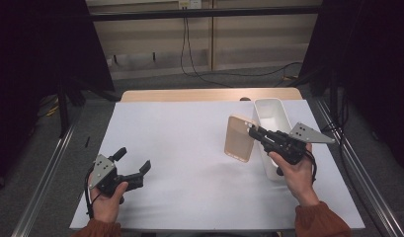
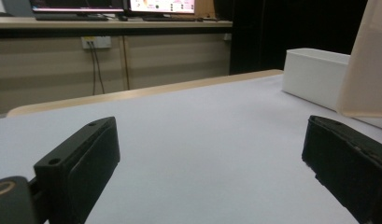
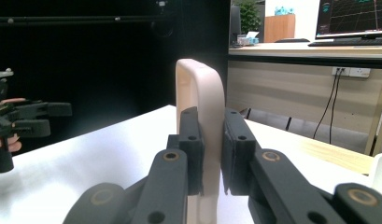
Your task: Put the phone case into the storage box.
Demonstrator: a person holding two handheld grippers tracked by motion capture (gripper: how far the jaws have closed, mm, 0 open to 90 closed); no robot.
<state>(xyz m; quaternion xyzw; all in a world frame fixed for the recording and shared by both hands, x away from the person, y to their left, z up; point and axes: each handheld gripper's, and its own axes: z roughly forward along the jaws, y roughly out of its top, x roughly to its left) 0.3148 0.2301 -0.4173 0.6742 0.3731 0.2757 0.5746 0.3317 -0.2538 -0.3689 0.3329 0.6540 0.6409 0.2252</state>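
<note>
While the right tongs (image 1: 252,131) are clamped on the edge of the beige lid (image 1: 239,138), which hangs tilted above the counter (image 1: 180,143) just beside the white bin (image 1: 271,111), the left tongs (image 1: 135,165) rest released, gripping nothing, well apart near the counter's front-left. To do this step well, I judge the lid should be kept pinched squarely between the pads (image 3: 191,149) so it cannot swivel. It should be swung over the bin's opening and levelled before lowering, with the left tongs free to steady the bin if it slides.

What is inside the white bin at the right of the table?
The white bin shows bare white at its far end; its near part is covered by the right claw and the beige lid.
</note>
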